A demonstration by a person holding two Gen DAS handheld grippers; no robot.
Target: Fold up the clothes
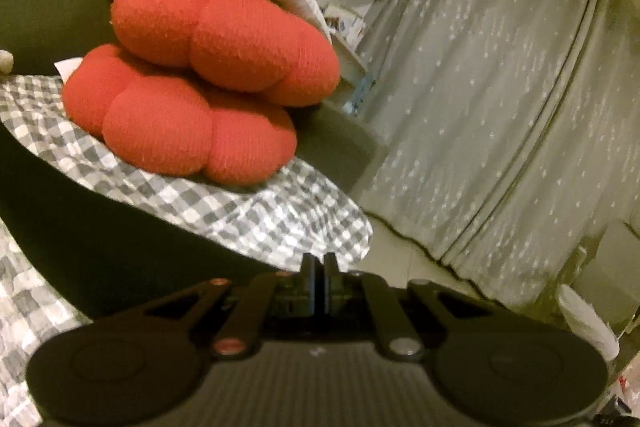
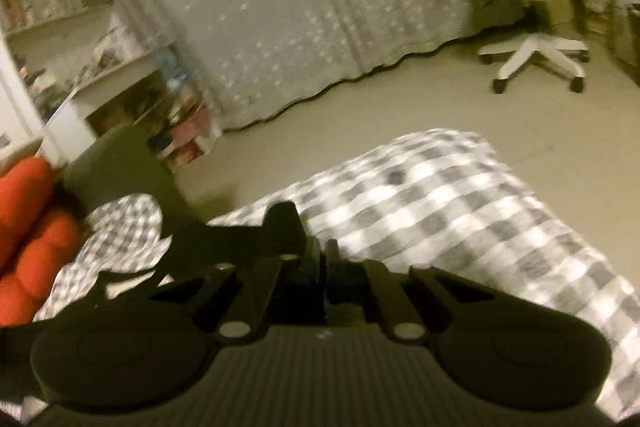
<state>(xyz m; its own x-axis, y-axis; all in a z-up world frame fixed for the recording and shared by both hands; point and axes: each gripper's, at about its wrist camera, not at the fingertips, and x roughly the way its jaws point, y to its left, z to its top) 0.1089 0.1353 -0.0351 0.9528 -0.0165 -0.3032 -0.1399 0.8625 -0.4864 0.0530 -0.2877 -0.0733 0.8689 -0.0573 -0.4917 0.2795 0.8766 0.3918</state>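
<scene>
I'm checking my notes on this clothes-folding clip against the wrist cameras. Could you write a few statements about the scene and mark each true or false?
1. The left gripper has its jaws closed. True.
2. The cushions by the checked cloth are blue. False: they are red-orange.
3. A white swivel chair stands on the floor. True.
4. The right gripper has its jaws wide open. False: they are closed.
5. The curtain is plain black. False: it is pale with small white marks.
</scene>
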